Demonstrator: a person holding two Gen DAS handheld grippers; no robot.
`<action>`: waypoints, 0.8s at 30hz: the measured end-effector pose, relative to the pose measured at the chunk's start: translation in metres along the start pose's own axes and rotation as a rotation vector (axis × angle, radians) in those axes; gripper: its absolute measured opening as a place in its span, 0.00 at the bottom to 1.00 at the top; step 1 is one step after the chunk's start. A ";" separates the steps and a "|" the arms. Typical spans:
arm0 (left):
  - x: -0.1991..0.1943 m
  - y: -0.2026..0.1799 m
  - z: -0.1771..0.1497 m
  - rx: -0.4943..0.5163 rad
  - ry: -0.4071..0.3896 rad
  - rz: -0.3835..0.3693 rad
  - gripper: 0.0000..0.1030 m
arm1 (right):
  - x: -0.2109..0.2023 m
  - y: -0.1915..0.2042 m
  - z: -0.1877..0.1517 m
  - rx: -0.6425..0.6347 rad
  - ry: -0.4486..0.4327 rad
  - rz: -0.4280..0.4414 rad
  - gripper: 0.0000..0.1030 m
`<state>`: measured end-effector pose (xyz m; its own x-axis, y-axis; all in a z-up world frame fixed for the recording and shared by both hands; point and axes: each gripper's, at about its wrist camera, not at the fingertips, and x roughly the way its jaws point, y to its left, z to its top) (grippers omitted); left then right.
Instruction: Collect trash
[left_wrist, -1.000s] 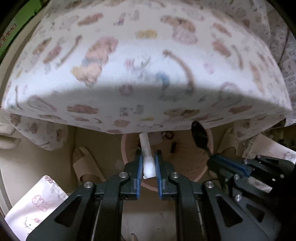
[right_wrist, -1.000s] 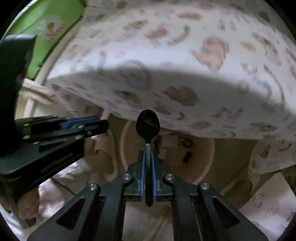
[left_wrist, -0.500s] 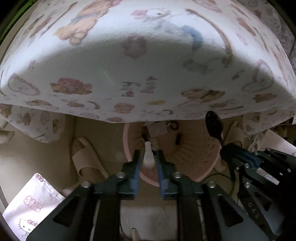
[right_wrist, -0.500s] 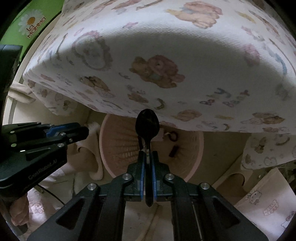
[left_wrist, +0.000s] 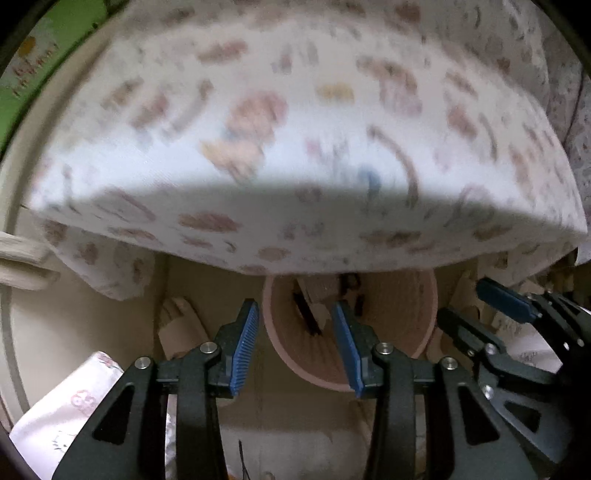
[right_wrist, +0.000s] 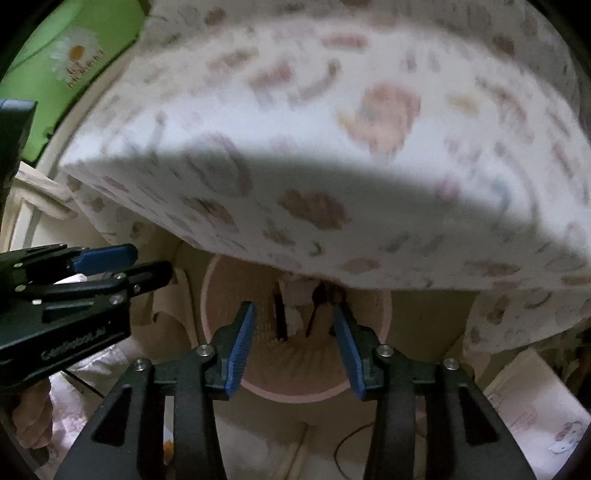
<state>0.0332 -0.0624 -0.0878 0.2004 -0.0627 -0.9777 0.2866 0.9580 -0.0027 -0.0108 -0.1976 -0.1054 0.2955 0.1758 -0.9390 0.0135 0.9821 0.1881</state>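
- Left gripper (left_wrist: 295, 341): jaws have just been opening, now apart, nothing between them.
- Right gripper (right_wrist: 293, 341): same, empty.
- Black spoon (right_wrist: 316, 308) lies inside the pink bin (right_wrist: 295, 393), under the mattress (right_wrist: 332, 166) edge.

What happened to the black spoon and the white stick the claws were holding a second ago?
Both were let go. The left claw and the right claw have just been opening and now hold nothing. The black spoon lies in the pink bin below. The bin and the patterned bedding stayed put.
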 end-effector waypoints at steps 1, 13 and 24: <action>-0.006 0.002 0.001 -0.003 -0.021 0.000 0.40 | -0.006 0.002 0.001 -0.009 -0.022 -0.006 0.48; -0.071 0.012 0.003 -0.036 -0.246 -0.004 0.48 | -0.083 0.016 -0.001 -0.061 -0.287 -0.063 0.54; -0.104 0.015 0.002 -0.060 -0.375 0.033 0.81 | -0.119 0.009 -0.003 -0.054 -0.402 -0.098 0.62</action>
<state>0.0188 -0.0426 0.0141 0.5405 -0.1191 -0.8329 0.2214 0.9752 0.0042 -0.0483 -0.2091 0.0072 0.6452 0.0514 -0.7622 0.0128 0.9969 0.0780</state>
